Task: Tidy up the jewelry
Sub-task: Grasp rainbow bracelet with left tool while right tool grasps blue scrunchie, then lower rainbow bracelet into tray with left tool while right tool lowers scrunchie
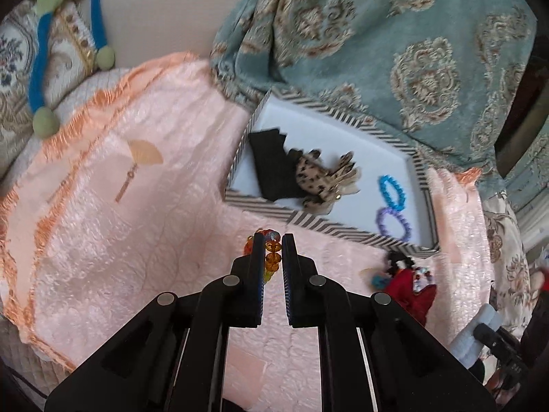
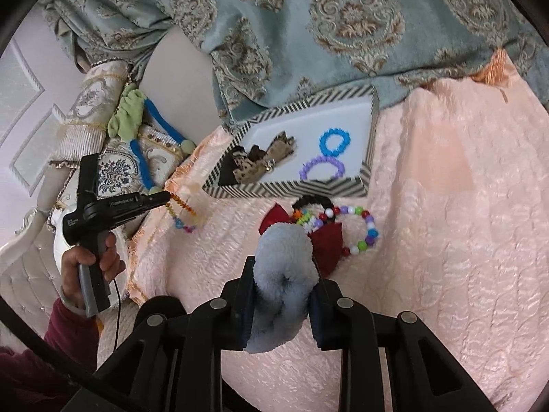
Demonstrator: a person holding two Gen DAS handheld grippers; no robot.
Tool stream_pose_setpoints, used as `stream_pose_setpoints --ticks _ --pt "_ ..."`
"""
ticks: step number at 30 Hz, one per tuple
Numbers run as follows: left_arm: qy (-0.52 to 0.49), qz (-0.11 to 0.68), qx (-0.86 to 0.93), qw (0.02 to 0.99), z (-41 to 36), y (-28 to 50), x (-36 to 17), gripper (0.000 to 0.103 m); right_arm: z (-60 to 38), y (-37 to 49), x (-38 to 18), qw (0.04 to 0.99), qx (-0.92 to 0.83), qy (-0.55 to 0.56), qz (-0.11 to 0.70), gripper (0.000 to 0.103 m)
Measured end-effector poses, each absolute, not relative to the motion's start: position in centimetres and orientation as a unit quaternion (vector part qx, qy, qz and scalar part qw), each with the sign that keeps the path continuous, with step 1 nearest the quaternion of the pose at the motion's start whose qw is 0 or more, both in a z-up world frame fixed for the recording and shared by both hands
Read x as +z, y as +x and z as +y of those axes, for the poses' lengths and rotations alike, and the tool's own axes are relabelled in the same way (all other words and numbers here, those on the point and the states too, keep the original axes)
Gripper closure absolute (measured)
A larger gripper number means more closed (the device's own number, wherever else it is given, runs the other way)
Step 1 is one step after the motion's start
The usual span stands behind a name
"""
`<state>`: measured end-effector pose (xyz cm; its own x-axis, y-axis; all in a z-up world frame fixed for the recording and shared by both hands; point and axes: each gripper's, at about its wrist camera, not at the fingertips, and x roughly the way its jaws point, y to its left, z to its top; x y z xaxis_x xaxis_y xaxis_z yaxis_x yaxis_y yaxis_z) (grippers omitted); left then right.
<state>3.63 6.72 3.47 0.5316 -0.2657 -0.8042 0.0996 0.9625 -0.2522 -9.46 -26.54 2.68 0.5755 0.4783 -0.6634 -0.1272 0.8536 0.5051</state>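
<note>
My left gripper [image 1: 273,240] is shut on an amber and multicoloured bead bracelet [image 1: 272,252], held above the pink bedspread; the same bracelet [image 2: 182,211] dangles from that gripper [image 2: 168,197] in the right wrist view. My right gripper [image 2: 281,267] is shut on a fluffy pale blue scrunchie [image 2: 284,281]. A striped-rim white tray [image 1: 329,230] [image 2: 284,187] holds a black bow, a leopard-print bow [image 1: 324,175], a blue bead bracelet [image 2: 333,141] and a purple one [image 2: 320,168]. In front of the tray lie a red bow [image 2: 326,243] and a multicoloured bead bracelet [image 2: 363,230].
A teal patterned blanket [image 2: 343,27] is heaped behind the tray. Ornate pillows and a blue and green plush toy [image 2: 137,127] lie at the bed's left. A hand in a dark red sleeve [image 2: 85,261] holds the left gripper's handle. The pink bedspread [image 2: 446,223] stretches right.
</note>
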Motion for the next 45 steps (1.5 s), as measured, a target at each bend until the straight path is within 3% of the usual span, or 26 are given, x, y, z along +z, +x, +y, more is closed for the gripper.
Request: stream_pose_setpoints --ticks 12,45 --pt "-0.04 0.433 -0.098 0.895 4.4 4.2 7.0 0.095 -24.7 -5.3 4.4 0.868 0.189 0.194 0.415 0.078" --pt "0.04 0.436 -0.088 0.895 -2.4 16.1 6.2 0.095 -25.3 10.5 3.5 0.864 0.168 0.197 0.432 0.078"
